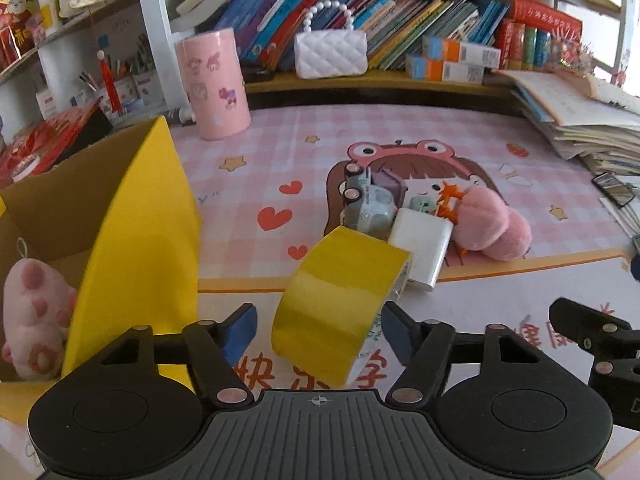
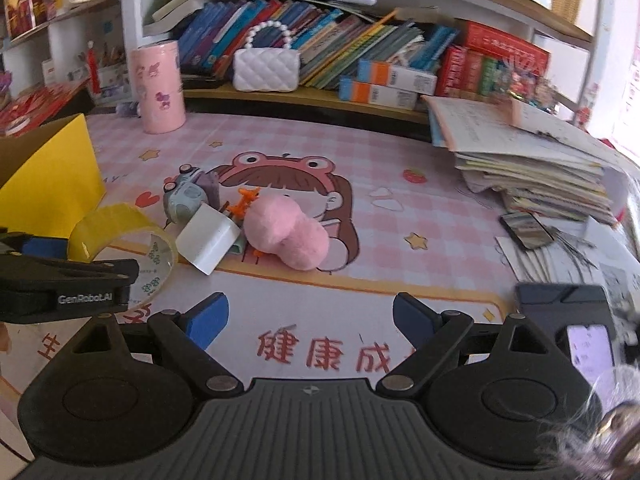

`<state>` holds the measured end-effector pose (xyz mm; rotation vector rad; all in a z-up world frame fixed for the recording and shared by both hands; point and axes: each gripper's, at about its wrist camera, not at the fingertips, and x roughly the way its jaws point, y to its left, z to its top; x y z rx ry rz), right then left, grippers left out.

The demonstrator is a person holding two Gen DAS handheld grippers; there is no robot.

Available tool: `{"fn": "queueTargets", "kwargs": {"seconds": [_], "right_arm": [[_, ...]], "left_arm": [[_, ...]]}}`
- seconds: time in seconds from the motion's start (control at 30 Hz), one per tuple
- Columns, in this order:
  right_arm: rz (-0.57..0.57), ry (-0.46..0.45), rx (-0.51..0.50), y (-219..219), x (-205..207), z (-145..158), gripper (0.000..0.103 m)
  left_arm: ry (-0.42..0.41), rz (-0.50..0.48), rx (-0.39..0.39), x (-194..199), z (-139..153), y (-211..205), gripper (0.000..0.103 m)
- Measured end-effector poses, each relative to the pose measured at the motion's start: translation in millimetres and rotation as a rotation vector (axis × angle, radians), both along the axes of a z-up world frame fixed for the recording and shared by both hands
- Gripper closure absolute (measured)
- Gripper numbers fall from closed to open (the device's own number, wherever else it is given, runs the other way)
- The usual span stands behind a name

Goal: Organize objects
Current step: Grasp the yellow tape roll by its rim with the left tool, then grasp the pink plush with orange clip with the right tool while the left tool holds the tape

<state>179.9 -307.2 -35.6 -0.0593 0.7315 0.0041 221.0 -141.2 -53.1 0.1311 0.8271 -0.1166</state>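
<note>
Left hand-held gripper astride tape roll

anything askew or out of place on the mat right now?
Yes. The yellow tape roll stands tilted on its edge between the open left claw fingers. The toy car lies tipped on its side, wheels showing, jumbled against the white block and pink pom-poms.

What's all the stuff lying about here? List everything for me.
Tape roll: one, yellow, between the left tongs' open fingers, untouched.
Box: one, yellow outside, at left.
Paw plush: one, pink-white, inside box.
Toy car: one, pale green, mid-mat.
Power bank: one, white, beside tape.
Pompoms: two, pink, mid-mat.
Cylinder: one, pink, back.
Handbag: one, white, shelf.
Paper stack: one, right.
Left tongs: open.
Right tongs: open, empty.
</note>
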Motion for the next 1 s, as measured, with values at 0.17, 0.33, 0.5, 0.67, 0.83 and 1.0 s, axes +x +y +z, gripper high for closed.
{"fn": "queueTargets", "kwargs": {"seconds": [0.17,0.33,0.5,0.67,0.83,1.0], "right_arm": [[0.049,-0.016,-0.036,2,19,-6,0.014],[0.118,-0.06,-0.111,9,37,-13,0.014],[0.178,-0.087,-0.152,17,59,-24,0.015],[0.193,-0.076,-0.188,21,85,-39,0.024],[0.218,-0.042,-0.184,21,104,-53,0.044],[0.223,-0.044,-0.141,17,107,-52,0.046]], "left_arm": [[0.029,-0.01,0.014,10,-6,-2,0.062],[-0.006,0.016,-0.018,7,6,6,0.065],[0.009,0.035,-0.063,2,15,15,0.087],[0.004,0.051,-0.078,-8,20,22,0.088],[0.012,0.068,-0.097,-15,24,31,0.088],[0.014,0.075,-0.116,-24,29,36,0.088]]}}
